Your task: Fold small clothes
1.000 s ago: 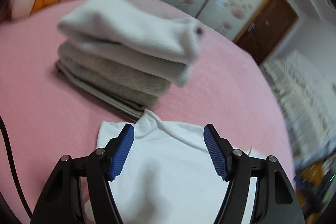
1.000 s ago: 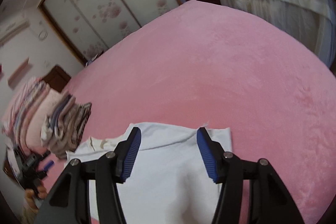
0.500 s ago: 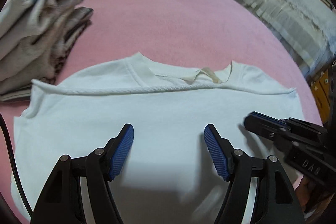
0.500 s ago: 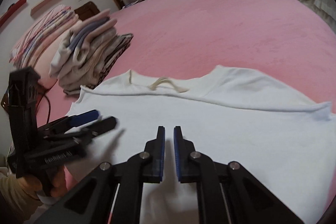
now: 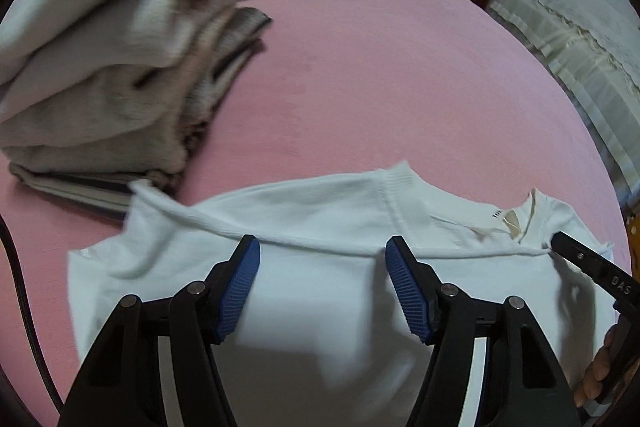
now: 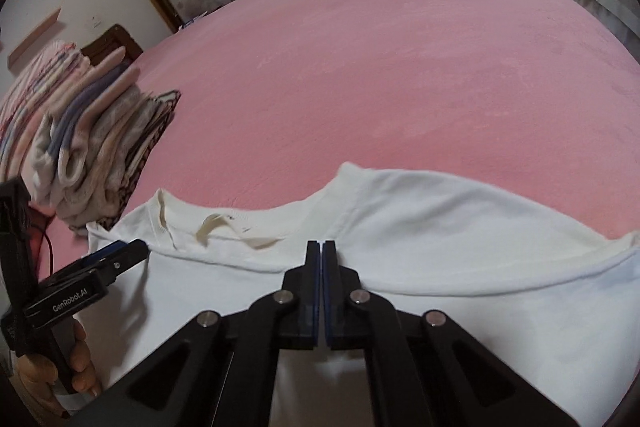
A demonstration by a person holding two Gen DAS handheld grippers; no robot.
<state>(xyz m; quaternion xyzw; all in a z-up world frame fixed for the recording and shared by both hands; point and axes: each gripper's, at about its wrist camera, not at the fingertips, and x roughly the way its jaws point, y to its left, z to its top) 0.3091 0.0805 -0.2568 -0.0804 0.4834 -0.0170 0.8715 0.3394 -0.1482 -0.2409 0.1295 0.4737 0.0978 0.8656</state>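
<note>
White T-shirt lies flat on pink bed, hem folded up near collar | left tool spread above fold, right tool pressed together, apparently empty | next: likely grip fold edge, fold again.

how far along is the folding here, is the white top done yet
Already done: a stack of folded clothes sits at the far left of the pink bed. In hand: the white top has one fold, its hem edge lying across just below the collar. The right gripper is shut at that edge; whether it pinches cloth is unclear. The left gripper is open above it. Left: further folds, then stacking.
</note>
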